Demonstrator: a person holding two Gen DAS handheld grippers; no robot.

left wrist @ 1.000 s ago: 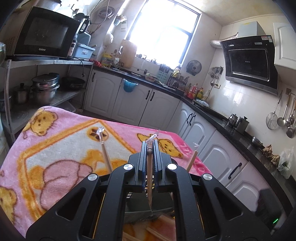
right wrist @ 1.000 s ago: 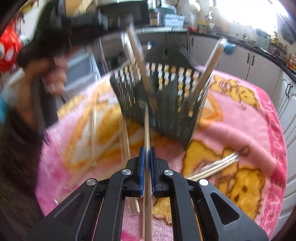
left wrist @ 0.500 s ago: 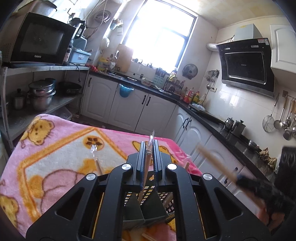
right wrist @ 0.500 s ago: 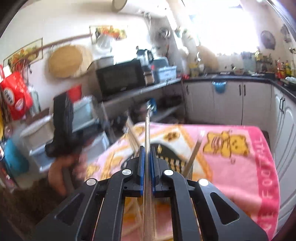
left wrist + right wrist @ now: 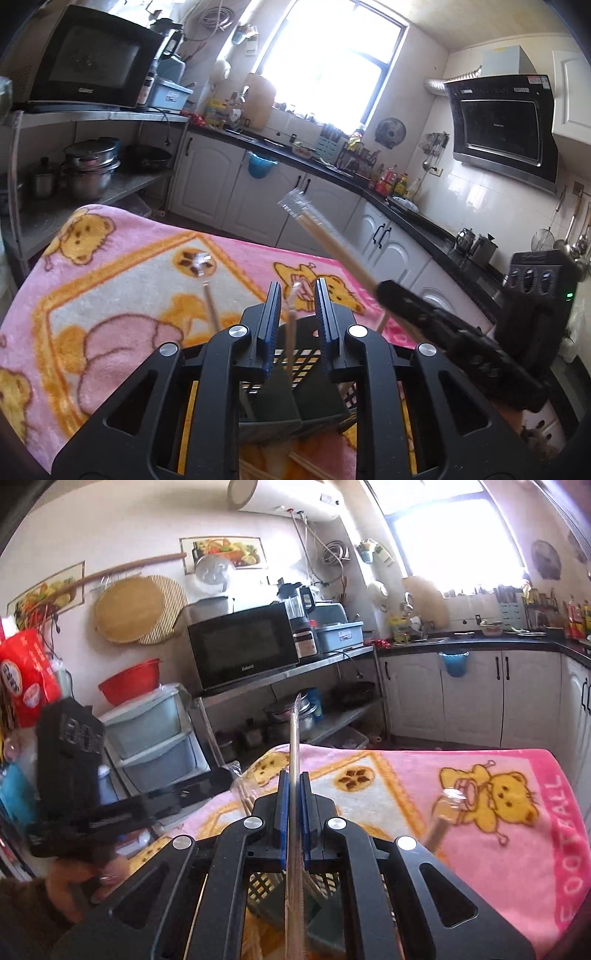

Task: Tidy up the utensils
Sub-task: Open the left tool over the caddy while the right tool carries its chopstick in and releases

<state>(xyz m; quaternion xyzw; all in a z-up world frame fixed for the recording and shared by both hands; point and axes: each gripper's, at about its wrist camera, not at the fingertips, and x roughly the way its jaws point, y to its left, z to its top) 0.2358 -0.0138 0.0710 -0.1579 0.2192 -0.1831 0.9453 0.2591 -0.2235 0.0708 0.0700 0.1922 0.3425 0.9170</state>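
**Q:** What is happening over the pink bear-print blanket (image 5: 122,266)?

**A:** A person holds a gripper in each hand above a dark lattice utensil basket (image 5: 295,363) standing on the blanket. The left gripper (image 5: 295,325) hangs right over the basket, its jaws opening, with a wrapped pair of chopsticks (image 5: 291,325) standing loose in the gap between the blue pads, its lower end down in the basket.

**Q:** And the right gripper?

**A:** The right gripper (image 5: 294,812) is clamped tight on another wrapped pair of chopsticks (image 5: 294,746), which sticks out ahead of the fingers. From the left wrist view the same pair juts up and to the left over the table, clear wrapper at its tip.

**Q:** Where are the other utensils?

**A:** Two more wrapped pairs lean out of the basket, one at its left side (image 5: 210,306), one at its right (image 5: 439,823). Loose chopsticks (image 5: 310,467) lie on the blanket just in front of the basket.

**Q:** Anything of the person?

**A:** A hand (image 5: 77,882) and dark sleeve, gripping the left gripper's handle.
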